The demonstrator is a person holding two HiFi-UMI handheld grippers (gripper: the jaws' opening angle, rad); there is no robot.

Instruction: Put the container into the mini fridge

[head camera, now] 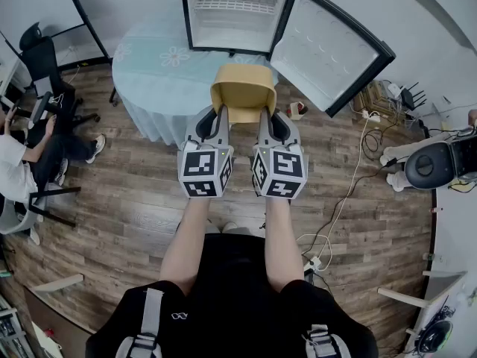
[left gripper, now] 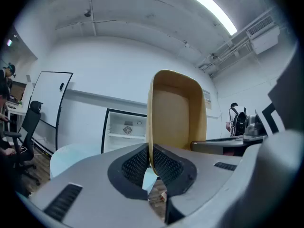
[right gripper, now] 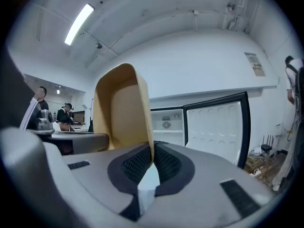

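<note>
Right now the person holds a tan container (head camera: 244, 89) up in the air, in front of the round table (head camera: 149, 73) with its pale blue cloth. The left gripper (left gripper: 151, 156) is clamped tight on the container's left wall, and the right gripper (right gripper: 153, 156) pinches its right wall. Ahead, the mini fridge (head camera: 237, 13) stands at the table's far side, its door (head camera: 328, 47) swung wide.
</note>
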